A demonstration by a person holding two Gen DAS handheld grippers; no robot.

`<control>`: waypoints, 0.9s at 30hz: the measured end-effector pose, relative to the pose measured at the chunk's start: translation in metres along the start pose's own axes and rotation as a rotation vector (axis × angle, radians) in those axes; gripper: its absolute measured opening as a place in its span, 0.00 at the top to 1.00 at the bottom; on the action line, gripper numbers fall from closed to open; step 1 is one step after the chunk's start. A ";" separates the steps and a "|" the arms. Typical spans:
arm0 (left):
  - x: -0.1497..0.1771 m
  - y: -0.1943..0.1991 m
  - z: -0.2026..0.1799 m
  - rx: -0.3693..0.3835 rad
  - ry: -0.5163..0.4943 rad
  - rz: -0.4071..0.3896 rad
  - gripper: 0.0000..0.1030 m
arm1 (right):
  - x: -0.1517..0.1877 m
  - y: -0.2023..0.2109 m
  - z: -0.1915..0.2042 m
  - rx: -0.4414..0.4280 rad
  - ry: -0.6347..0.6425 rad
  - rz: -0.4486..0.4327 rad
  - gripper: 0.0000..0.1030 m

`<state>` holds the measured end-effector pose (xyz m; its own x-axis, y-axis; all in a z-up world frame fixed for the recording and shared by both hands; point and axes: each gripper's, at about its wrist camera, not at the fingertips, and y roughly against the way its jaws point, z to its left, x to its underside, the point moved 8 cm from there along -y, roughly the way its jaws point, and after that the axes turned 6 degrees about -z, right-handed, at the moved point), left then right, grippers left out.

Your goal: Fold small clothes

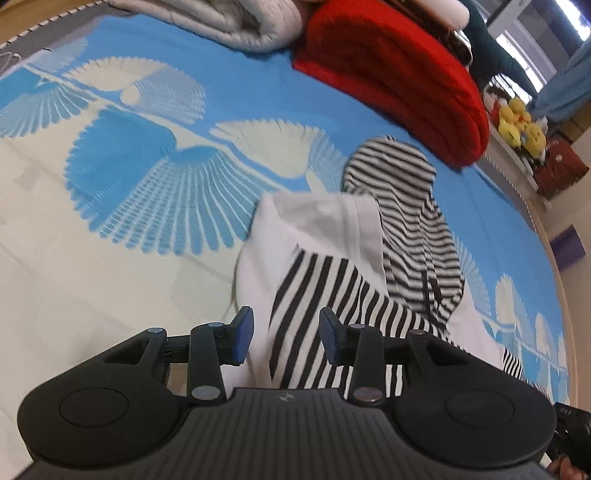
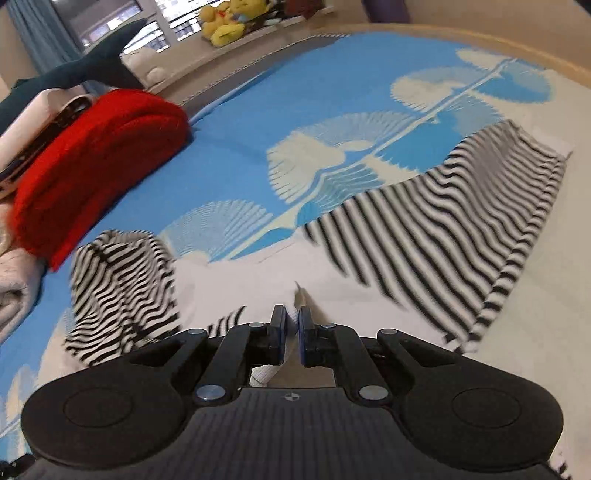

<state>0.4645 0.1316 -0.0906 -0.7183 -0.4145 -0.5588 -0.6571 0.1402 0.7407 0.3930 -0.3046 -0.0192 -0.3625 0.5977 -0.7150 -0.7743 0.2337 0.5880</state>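
A small black-and-white striped hooded garment with a white panel (image 1: 317, 225) lies on the blue and cream bedspread (image 1: 147, 177). Its striped hood (image 1: 391, 170) points toward the red blanket. My left gripper (image 1: 286, 332) hovers over the striped part near the white panel, jaws apart, with nothing pinched between the blue pads (image 1: 243, 336). In the right wrist view the same garment (image 2: 443, 221) is spread to the right and its hood (image 2: 122, 280) bunches at the left. My right gripper (image 2: 291, 325) is shut on a raised fold of the garment's white cloth (image 2: 240, 280).
A folded red blanket (image 1: 399, 77) and a grey quilt (image 1: 221, 22) lie at the far side of the bed. Yellow plush toys (image 2: 229, 22) and a dark shark plush (image 2: 92, 66) sit beyond. The bed's wooden edge (image 2: 498, 40) curves at the right.
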 end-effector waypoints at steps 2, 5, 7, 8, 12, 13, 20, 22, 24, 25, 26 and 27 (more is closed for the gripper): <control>0.005 -0.003 -0.005 0.013 -0.019 0.020 0.59 | 0.000 -0.005 -0.010 0.050 -0.011 0.015 0.94; 0.020 -0.008 -0.023 0.079 -0.089 0.079 0.59 | -0.003 -0.007 -0.028 0.138 -0.003 0.000 0.90; 0.033 -0.013 -0.035 0.132 -0.142 0.131 0.59 | -0.005 -0.006 -0.031 0.106 -0.018 -0.024 0.90; 0.041 -0.015 -0.041 0.149 -0.175 0.155 0.59 | -0.004 -0.006 -0.028 0.070 -0.034 -0.016 0.90; 0.072 -0.025 -0.043 0.132 -0.340 0.243 0.59 | 0.015 -0.022 -0.004 -0.144 -0.071 0.158 0.90; 0.078 -0.028 -0.039 0.095 -0.399 0.259 0.59 | 0.022 -0.027 -0.004 -0.160 -0.088 0.211 0.90; 0.084 -0.030 -0.030 -0.018 -0.570 0.228 0.59 | 0.032 -0.042 -0.040 0.004 -0.159 0.282 0.90; 0.080 -0.027 -0.035 0.017 -0.522 0.206 0.59 | 0.021 -0.037 -0.031 -0.055 -0.133 0.235 0.90; 0.085 -0.031 -0.037 0.035 -0.497 0.231 0.59 | 0.016 -0.034 -0.022 -0.110 -0.105 0.209 0.89; 0.089 -0.034 -0.037 0.019 -0.516 0.252 0.59 | 0.015 -0.034 -0.020 -0.122 -0.092 0.209 0.87; 0.095 -0.038 -0.035 -0.016 -0.564 0.268 0.59 | 0.017 -0.035 -0.019 -0.122 -0.086 0.222 0.85; 0.099 -0.040 -0.036 -0.047 -0.630 0.261 0.58 | 0.021 -0.037 -0.021 -0.111 -0.087 0.242 0.84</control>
<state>0.4278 0.0526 -0.1622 -0.8571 0.2324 -0.4598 -0.4441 0.1193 0.8880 0.4026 -0.3169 -0.0641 -0.5022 0.6903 -0.5208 -0.7242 -0.0066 0.6896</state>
